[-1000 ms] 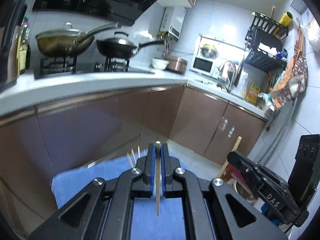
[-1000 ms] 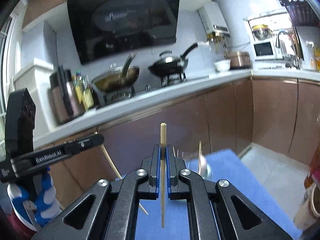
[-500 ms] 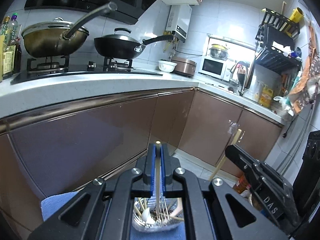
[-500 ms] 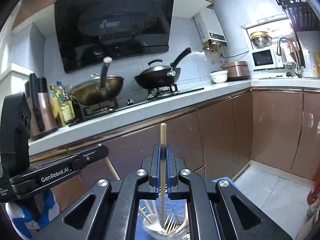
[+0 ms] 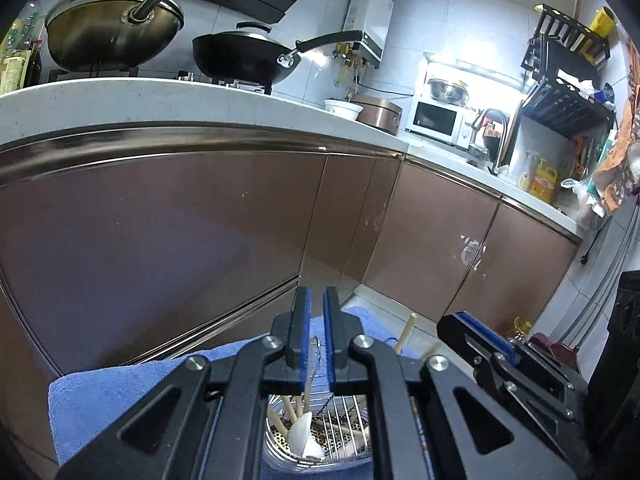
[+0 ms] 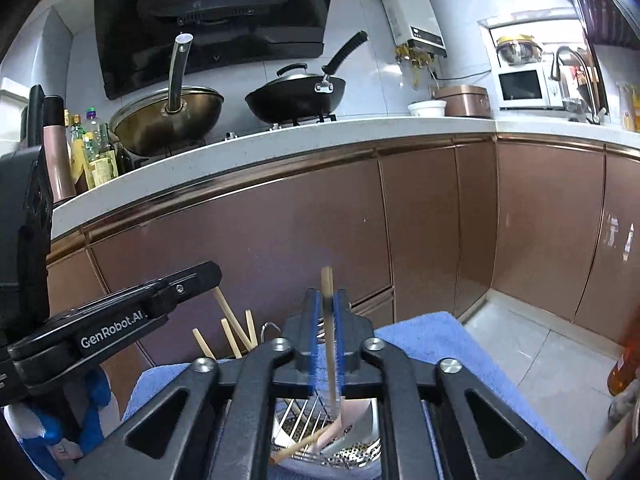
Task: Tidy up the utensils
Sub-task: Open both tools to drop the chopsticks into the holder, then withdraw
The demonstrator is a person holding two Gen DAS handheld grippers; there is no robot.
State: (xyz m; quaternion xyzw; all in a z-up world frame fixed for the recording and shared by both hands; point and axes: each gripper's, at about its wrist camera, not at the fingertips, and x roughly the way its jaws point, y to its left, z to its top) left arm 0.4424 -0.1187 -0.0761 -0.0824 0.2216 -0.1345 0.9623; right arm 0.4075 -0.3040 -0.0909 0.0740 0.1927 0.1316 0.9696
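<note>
Kitchen floor-level view: over the blue towel (image 6: 420,336), both grippers' jaws have just been opening, left gripper (image 5: 315,344) empty, right gripper (image 6: 327,344) releasing a chopstick (image 6: 329,320) into the utensil basket (image 6: 320,432) at lower centre; delivery nearly complete.

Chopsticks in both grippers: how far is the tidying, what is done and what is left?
Done: a white spoon and several chopsticks stand in the utensil basket. In hand: left gripper and right gripper have just been opening; a chopstick is loose between the right fingers. Remaining: no other loose utensil shows.
</note>
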